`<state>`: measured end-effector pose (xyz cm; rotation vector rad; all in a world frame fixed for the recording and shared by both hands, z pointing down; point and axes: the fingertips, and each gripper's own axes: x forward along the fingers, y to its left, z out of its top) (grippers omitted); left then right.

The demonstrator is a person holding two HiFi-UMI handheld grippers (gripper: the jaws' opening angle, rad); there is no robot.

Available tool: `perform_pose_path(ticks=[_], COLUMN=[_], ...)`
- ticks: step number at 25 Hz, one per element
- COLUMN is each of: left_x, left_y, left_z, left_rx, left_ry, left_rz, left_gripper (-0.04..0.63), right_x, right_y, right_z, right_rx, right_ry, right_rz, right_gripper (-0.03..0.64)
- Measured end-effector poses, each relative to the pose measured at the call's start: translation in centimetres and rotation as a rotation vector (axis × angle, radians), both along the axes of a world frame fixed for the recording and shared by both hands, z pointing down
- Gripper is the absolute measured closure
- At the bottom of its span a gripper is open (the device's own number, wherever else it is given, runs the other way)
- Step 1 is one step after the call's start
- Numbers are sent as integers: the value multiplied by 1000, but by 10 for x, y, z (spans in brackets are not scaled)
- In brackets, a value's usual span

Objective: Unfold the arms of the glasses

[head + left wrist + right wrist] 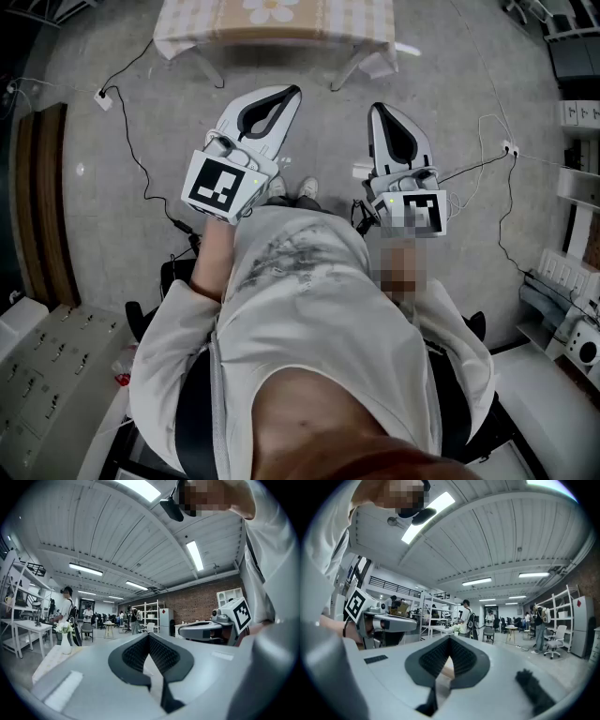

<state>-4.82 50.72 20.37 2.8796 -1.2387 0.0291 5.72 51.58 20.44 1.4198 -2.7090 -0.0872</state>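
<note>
No glasses show in any view. I hold both grippers level in front of my body, side by side above the floor. In the head view my left gripper [293,91] is shut with nothing in it. In the left gripper view its ribbed pads [161,654] meet at the tip. My right gripper [378,108] is shut and empty too, its pads [464,657] closing to a point in the right gripper view. Each gripper appears in the other's view: the right gripper [206,630] and the left gripper [389,623].
A table with a checked cloth [281,23] stands ahead of me, a vase of flowers [65,637] on it. Cables [141,164] trail over the floor. Shelving [577,141] lines the right and a wooden cabinet [42,206] the left. People stand far off in the room.
</note>
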Motion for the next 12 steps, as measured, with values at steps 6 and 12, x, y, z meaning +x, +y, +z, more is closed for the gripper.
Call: perform_pose_path(ticks=[6, 12], left_x=[5, 4], left_y=[-6, -13], left_z=[-1, 2], left_rx=[12, 7], left_ry=[-16, -8], left_rz=[-11, -38], left_gripper=[586, 586], right_x=[7, 9], right_y=[-8, -13], right_z=[0, 0], right_rx=[4, 15], right_ry=[-2, -5], right_rz=[-7, -13], right_gripper=[601, 600])
